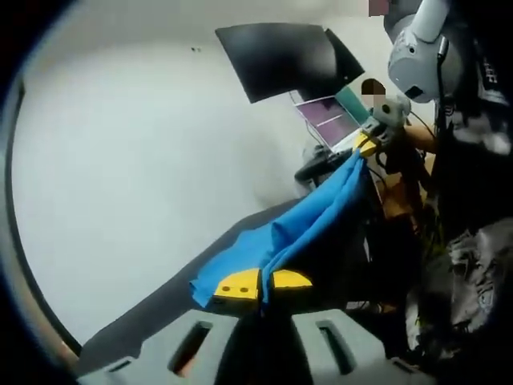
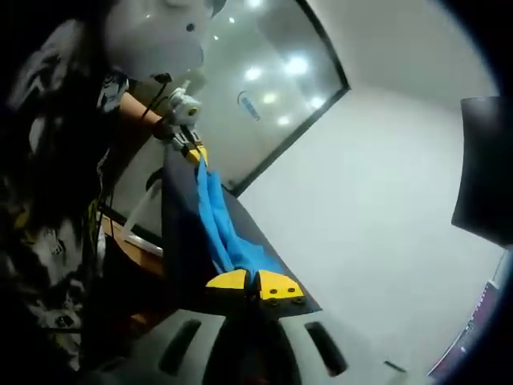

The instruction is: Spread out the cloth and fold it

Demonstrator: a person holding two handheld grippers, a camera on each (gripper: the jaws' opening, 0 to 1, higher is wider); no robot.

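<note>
**Cloth stretched between both tools**

You held the two tools apart above the dark desk (image 1: 160,301). The blue cloth (image 1: 309,220) hung bunched in a taut, narrow band between them. Your left tool (image 1: 264,282) was clenched on one end, and your right tool (image 2: 253,282) pinched the other end.
</note>
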